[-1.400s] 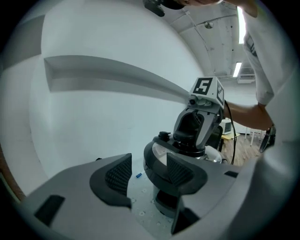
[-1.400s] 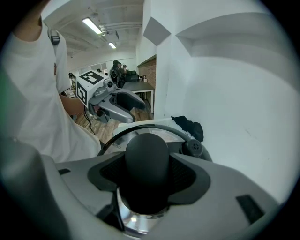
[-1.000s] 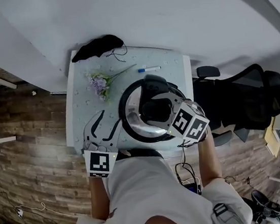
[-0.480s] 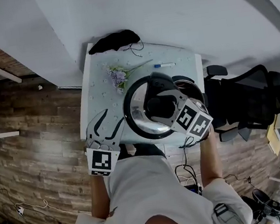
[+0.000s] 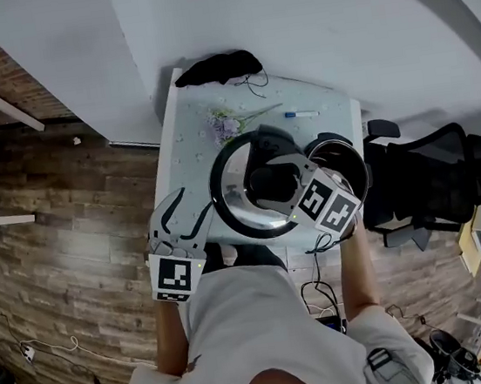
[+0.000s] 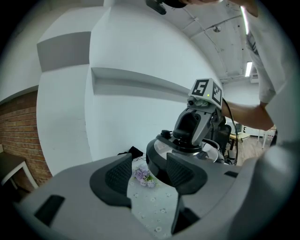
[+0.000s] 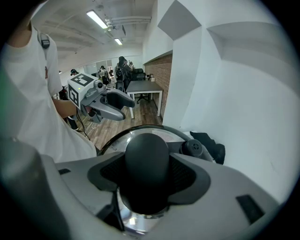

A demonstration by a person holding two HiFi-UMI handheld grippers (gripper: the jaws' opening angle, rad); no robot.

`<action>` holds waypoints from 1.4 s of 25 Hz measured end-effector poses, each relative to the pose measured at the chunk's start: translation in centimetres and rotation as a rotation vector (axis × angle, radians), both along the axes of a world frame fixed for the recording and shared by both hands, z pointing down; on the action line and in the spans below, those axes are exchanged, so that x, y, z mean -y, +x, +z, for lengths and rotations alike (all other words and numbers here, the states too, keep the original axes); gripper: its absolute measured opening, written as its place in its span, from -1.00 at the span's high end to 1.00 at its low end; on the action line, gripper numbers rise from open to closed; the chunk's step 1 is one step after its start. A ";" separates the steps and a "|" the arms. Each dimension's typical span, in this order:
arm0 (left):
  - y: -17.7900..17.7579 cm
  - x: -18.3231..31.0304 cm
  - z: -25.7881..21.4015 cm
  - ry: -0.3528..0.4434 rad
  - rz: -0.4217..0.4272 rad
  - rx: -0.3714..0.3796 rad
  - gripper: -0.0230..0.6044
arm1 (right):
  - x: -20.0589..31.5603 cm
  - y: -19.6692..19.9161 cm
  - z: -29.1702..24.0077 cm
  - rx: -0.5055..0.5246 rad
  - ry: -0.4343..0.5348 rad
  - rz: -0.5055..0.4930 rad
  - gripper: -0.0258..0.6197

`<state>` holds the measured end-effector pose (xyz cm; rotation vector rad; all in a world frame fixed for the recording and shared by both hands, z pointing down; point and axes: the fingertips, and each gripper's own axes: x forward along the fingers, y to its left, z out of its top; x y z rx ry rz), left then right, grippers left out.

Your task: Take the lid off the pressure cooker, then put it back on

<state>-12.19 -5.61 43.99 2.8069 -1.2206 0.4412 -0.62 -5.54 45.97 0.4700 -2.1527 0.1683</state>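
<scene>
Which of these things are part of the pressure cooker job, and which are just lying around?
In the job: lid, held by its knob in the right gripper; open pot beside it; left gripper, empty.
Lying about: flowers, pen, black cloth on the table; office chair beside it.

I've carried the lid (image 5: 235,203) leftward with my right gripper (image 5: 273,182). A second ago it sat over the pot (image 5: 346,162) and hid it. Now the pot shows uncovered at the lid's right, and the lid's far rim has come near the flowers (image 5: 225,127). My left gripper (image 5: 182,216) has drifted from over the table (image 5: 185,154) to its left edge.
</scene>
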 end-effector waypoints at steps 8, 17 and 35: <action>-3.6 0.0 1.4 -0.022 -0.067 -0.001 0.21 | 0.9 -4.2 1.7 0.003 -0.032 -0.055 0.05; -6.0 0.1 2.5 -0.044 -0.112 0.001 0.21 | 2.1 -7.5 3.6 0.007 -0.051 -0.081 0.05; -7.7 -0.1 4.3 -0.085 -0.140 0.034 0.21 | 2.7 -10.8 11.0 -0.002 -0.109 -0.060 0.05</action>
